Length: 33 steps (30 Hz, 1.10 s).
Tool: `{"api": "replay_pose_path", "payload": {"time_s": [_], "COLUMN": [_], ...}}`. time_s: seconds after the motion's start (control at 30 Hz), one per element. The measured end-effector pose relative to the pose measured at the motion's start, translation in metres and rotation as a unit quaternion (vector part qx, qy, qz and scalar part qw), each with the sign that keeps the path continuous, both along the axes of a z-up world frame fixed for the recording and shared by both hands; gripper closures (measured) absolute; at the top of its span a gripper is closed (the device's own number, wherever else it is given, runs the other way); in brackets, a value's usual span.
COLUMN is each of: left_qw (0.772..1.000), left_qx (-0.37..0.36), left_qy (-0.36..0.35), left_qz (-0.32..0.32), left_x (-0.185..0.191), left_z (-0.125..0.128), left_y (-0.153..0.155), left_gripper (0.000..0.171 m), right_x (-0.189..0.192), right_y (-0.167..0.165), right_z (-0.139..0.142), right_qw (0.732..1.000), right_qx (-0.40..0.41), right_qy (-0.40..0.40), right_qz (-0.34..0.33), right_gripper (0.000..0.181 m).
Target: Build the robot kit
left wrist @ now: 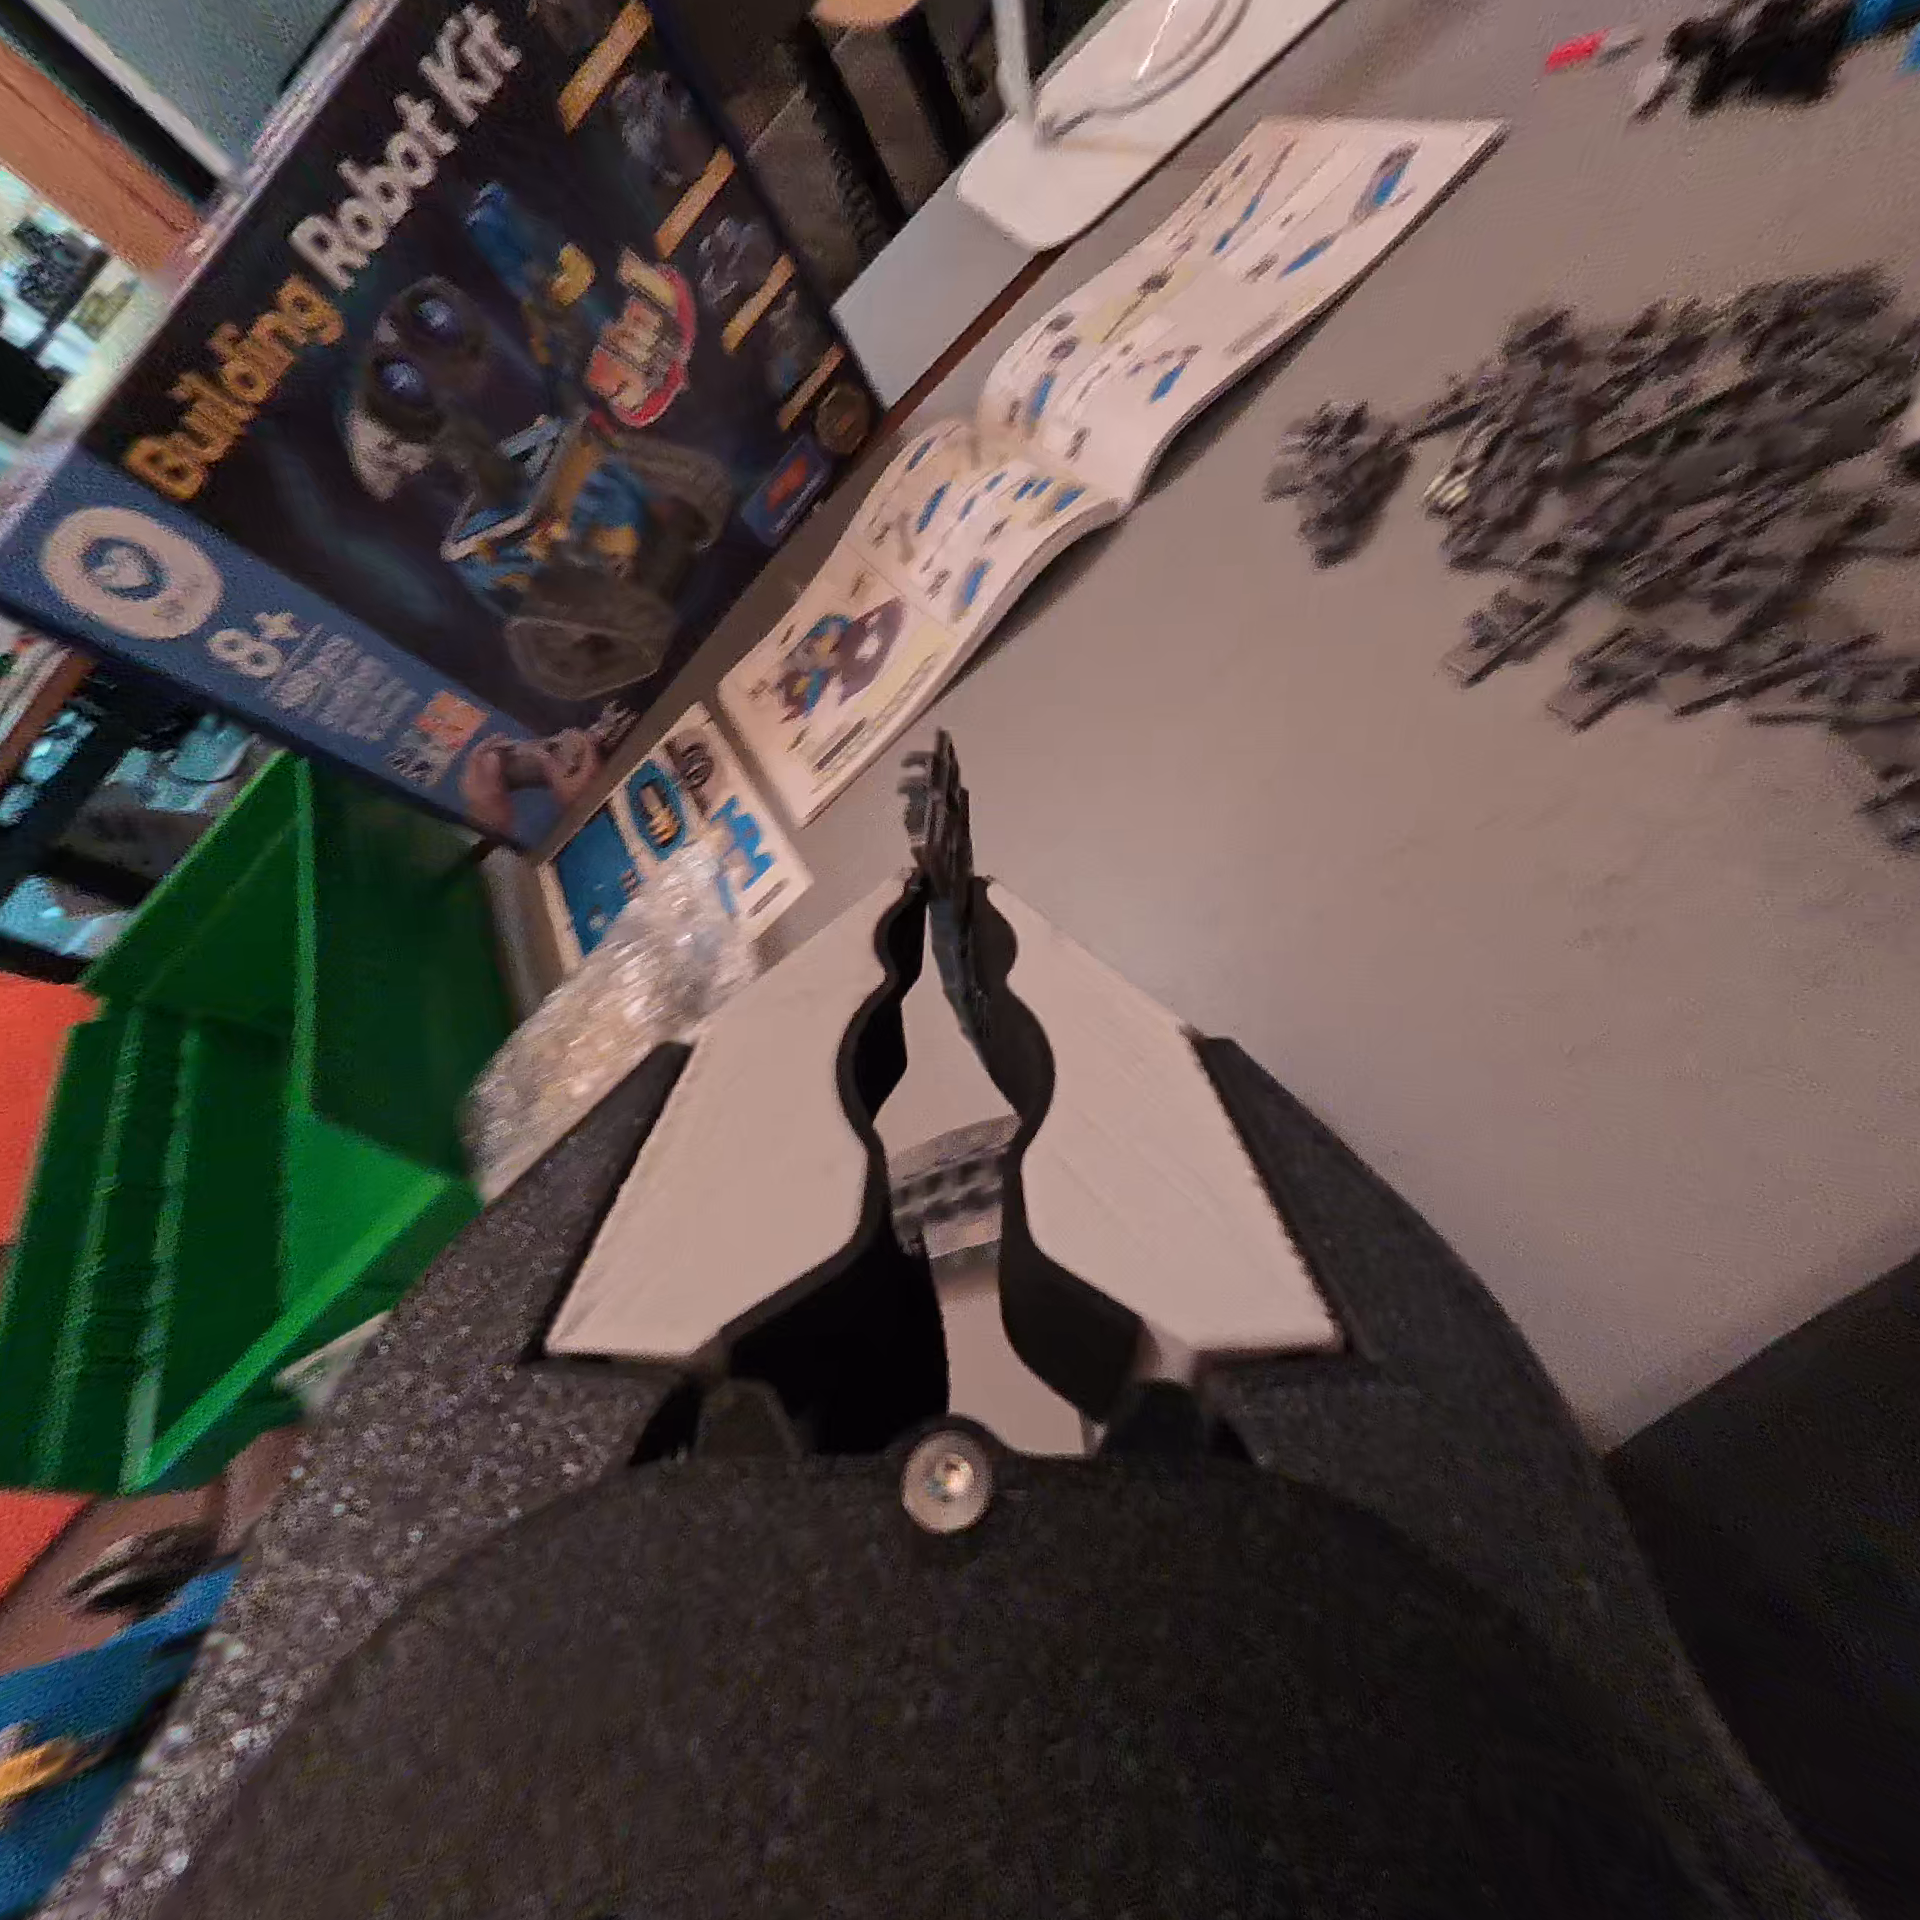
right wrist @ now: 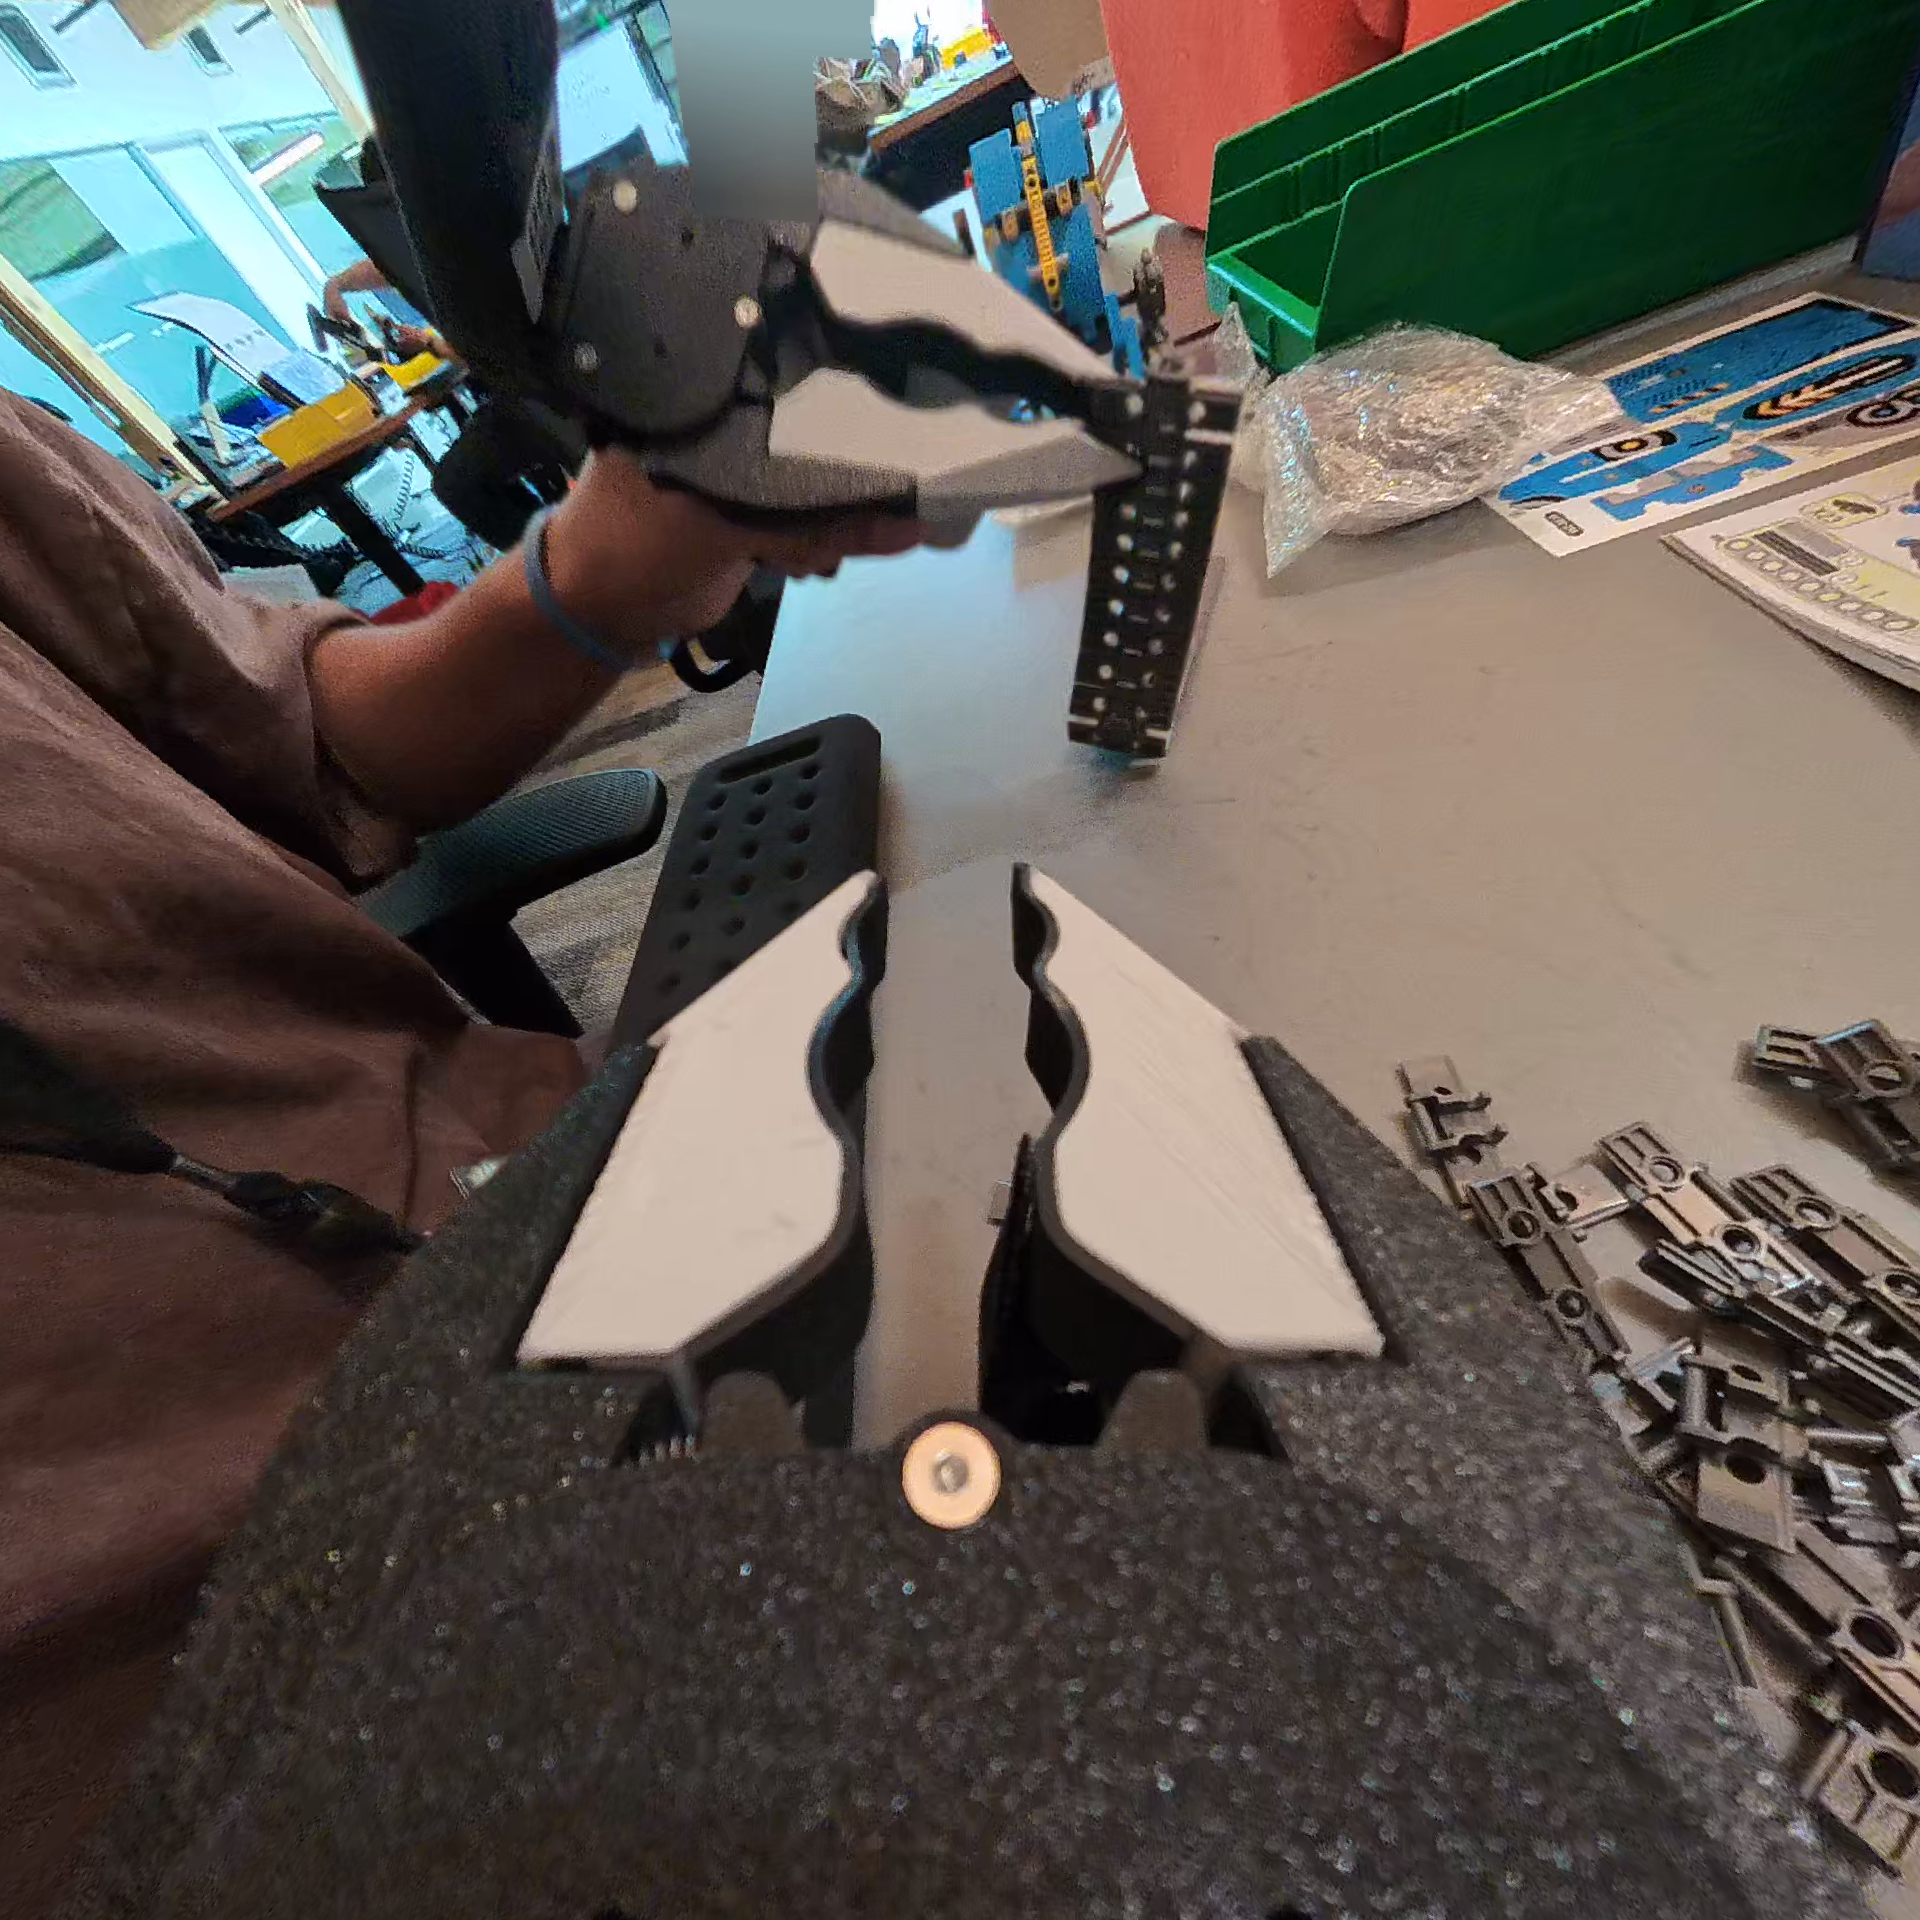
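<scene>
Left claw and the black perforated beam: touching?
Touching. The right wrist view shows the left claw shut on the black perforated beam near its upper end; the left wrist view shows the beam pinched between the fingertips.

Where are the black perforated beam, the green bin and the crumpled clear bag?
black perforated beam (right wrist: 1143, 582): right wrist view, mid-length of its holed face.
green bin (right wrist: 1558, 177): right wrist view, its front wall.
crumpled clear bag (right wrist: 1392, 426): right wrist view, centre of the plastic.
</scene>
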<state>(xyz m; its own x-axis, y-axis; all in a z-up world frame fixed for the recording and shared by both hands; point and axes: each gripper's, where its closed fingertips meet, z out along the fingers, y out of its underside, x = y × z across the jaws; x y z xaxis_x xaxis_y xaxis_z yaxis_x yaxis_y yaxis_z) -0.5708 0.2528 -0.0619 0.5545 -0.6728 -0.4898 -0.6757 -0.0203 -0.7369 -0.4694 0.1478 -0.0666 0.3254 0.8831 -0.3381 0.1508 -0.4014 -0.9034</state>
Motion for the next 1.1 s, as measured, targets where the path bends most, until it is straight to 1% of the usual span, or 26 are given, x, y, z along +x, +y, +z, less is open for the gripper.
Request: {"api": "replay_pose_path", "payload": {"time_s": [0.07,0.1,0.17,0.23,0.37,0.47,0.5,0.57,0.63,0.67,0.7,0.73,0.77,0.83,0.87,0.9,0.97,1.03,1.07,1.1], "left_qw": [0.998,0.996,0.991,0.986,0.976,0.966,0.961,0.948,0.930,0.923,0.921,0.925,0.936,0.958,0.963,0.965,0.955,0.932,0.927,0.932], "left_qx": [-0.048,-0.068,-0.114,-0.140,-0.185,-0.224,-0.239,-0.262,-0.296,-0.311,-0.315,-0.304,-0.282,-0.244,-0.235,-0.231,-0.256,-0.306,-0.316,-0.306], "left_qy": [-0.036,-0.056,-0.073,-0.087,-0.116,-0.129,-0.140,-0.177,-0.208,-0.211,-0.213,-0.210,-0.196,-0.141,-0.118,-0.111,-0.127,-0.149,-0.147,-0.134], "left_qz": [-0.013,-0.010,-0.013,-0.010,-0.017,-0.016,-0.016,-0.025,-0.061,-0.079,-0.088,-0.090,-0.079,-0.056,-0.049,-0.050,-0.084,-0.125,-0.137,-0.141], "left_x": [0.024,0.034,0.055,0.074,0.102,0.108,0.108,0.109,0.114,0.112,0.104,0.090,0.069,0.021,0.000,-0.014,-0.024,-0.024,-0.025,-0.028], "left_z": [-0.012,-0.015,-0.028,-0.037,-0.050,-0.061,-0.061,-0.053,-0.044,-0.042,-0.038,-0.034,-0.032,-0.041,-0.048,-0.053,-0.060,-0.067,-0.071,-0.075], "left_y": [-0.013,-0.018,-0.031,-0.043,-0.062,-0.064,-0.064,-0.065,-0.074,-0.078,-0.076,-0.068,-0.051,-0.013,0.005,0.018,0.024,0.017,0.014,0.015], "left_gripper": [0.164,0.164,0.164,0.164,0.163,0.158,0.154,0.148,0.140,0.139,0.139,0.140,0.145,0.146,0.146,0.146,0.146,0.140,0.140,0.139], "right_x": [0.001,0.001,0.003,0.006,0.017,0.022,0.022,0.020,0.018,0.017,0.017,0.016,0.016,0.019,0.020,0.022,0.026,0.030,0.031,0.031], "right_y": [0.000,0.001,0.003,0.006,0.019,0.024,0.024,0.024,0.023,0.023,0.023,0.023,0.023,0.024,0.025,0.026,0.030,0.032,0.033,0.033], "right_z": [0.000,-0.001,-0.002,-0.005,-0.019,-0.036,-0.042,-0.054,-0.061,-0.064,-0.068,-0.071,-0.073,-0.077,-0.078,-0.078,-0.078,-0.082,-0.085,-0.087], "right_qw": [1.000,1.000,1.000,1.000,0.996,0.990,0.987,0.982,0.977,0.974,0.972,0.970,0.969,0.966,0.965,0.965,0.965,0.965,0.964,0.964], "right_qx": [-0.007,-0.007,-0.001,0.001,0.012,0.016,0.018,0.026,0.039,0.044,0.046,0.047,0.047,0.048,0.047,0.047,0.044,0.034,0.032,0.032], "right_qy": [0.003,0.002,-0.005,-0.014,-0.068,-0.120,-0.139,-0.174,-0.200,-0.211,-0.221,-0.229,-0.236,-0.246,-0.249,-0.250,-0.248,-0.249,-0.250,-0.254], "right_qz": [-0.002,-0.002,-0.007,-0.015,-0.057,-0.074,-0.073,-0.070,-0.067,-0.067,-0.066,-0.063,-0.061,-0.063,-0.065,-0.068,-0.076,-0.078,-0.078,-0.077], "right_gripper": [0.158,0.158,0.158,0.158,0.157,0.156,0.155,0.155,0.155,0.155,0.155,0.155,0.155,0.155,0.156,0.156,0.158,0.158,0.158,0.157]}}
